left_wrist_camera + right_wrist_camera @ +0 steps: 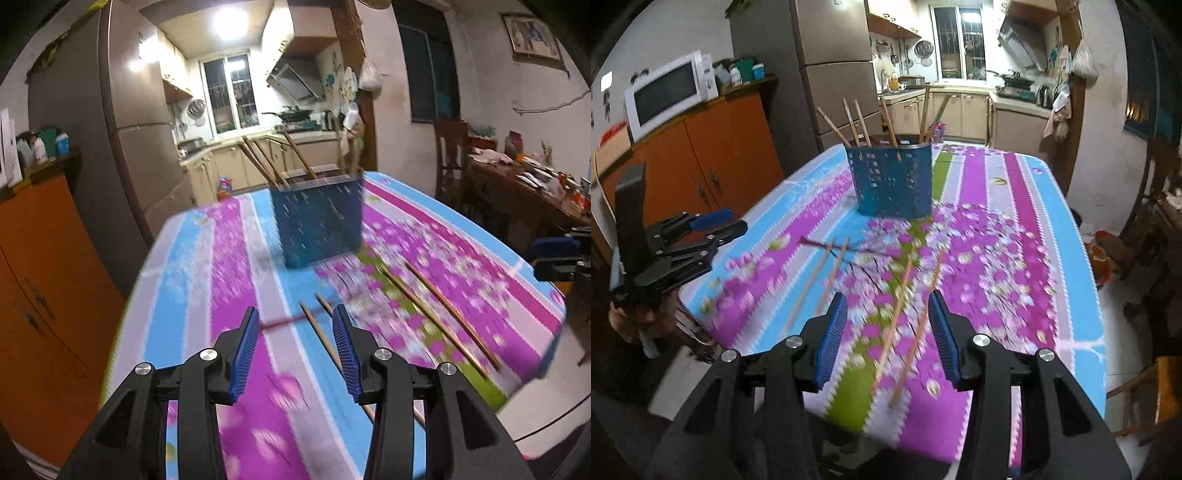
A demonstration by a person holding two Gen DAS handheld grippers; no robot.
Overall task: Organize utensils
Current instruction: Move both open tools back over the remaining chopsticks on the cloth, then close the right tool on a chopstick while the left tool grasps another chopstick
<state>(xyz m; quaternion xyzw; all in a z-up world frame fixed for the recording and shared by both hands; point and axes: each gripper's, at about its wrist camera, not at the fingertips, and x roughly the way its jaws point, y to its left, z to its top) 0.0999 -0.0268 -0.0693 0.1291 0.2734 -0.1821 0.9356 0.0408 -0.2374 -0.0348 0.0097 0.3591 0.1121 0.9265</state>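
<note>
I saw wooden chopsticks (911, 334), a perforated blue plastic holder (891, 181), and glossy floral cloth (1004, 266) on the desk.

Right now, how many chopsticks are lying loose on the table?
4: one pair lies left of centre, another pair nearer the right gripper. More stand in the blue holder.

A blue perforated holder (892, 181) stands upright toward the far middle of the tablecloth (1052, 229), well back from the near edge. Several wooden chopsticks (857, 123) stick out of its top, leaning at different angles — some left, some right. Four more chopsticks lie flat on the cloth between the holder and the near edge: one pair (827, 273) toward the left side, another pair (908, 325) nearer the middle, running roughly front to back.
</note>
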